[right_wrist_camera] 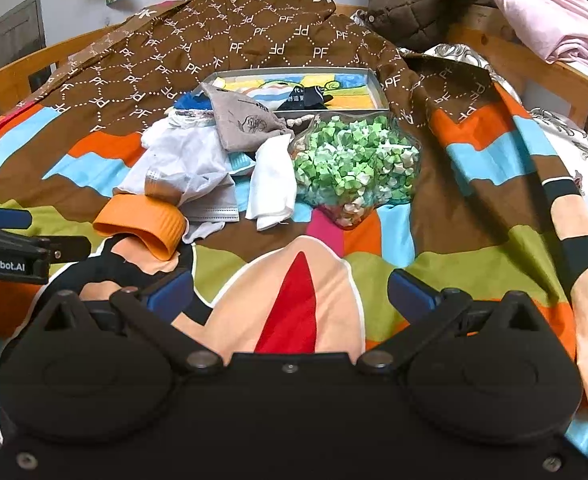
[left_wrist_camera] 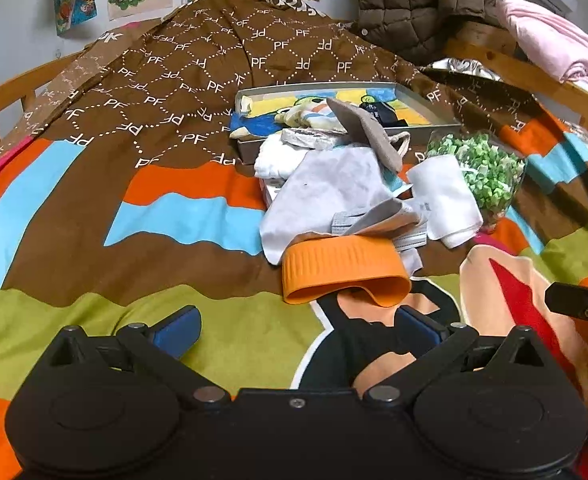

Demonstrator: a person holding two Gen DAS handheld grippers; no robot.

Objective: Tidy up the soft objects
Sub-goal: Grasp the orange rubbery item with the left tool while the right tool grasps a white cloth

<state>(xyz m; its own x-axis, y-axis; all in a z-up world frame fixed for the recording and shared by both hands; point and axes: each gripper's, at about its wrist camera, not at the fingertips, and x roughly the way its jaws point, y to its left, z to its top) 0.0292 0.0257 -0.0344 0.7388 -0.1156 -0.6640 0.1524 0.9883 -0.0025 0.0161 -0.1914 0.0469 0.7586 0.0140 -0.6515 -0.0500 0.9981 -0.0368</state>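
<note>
A heap of soft items on a patterned bedspread (left_wrist_camera: 74,208), listed left to right. The left gripper (left_wrist_camera: 298,328) is shown wide open and empty, just short of 1 orange ribbed band (left_wrist_camera: 342,268) at the near left edge of the heap. Behind it lie 1 pale grey cloth (left_wrist_camera: 326,196), 1 grey pouch (left_wrist_camera: 368,132), 1 white sock (left_wrist_camera: 446,200) and 1 clear bag of green paper stars (right_wrist_camera: 354,164). 1 shallow tray (right_wrist_camera: 374,80) stands at the far side. The right gripper (right_wrist_camera: 290,292) is likewise spread and empty, over bare bedspread. Risk: a grasp on the band may snag the cloth resting on it and drag the heap; the bag may roll.
</note>
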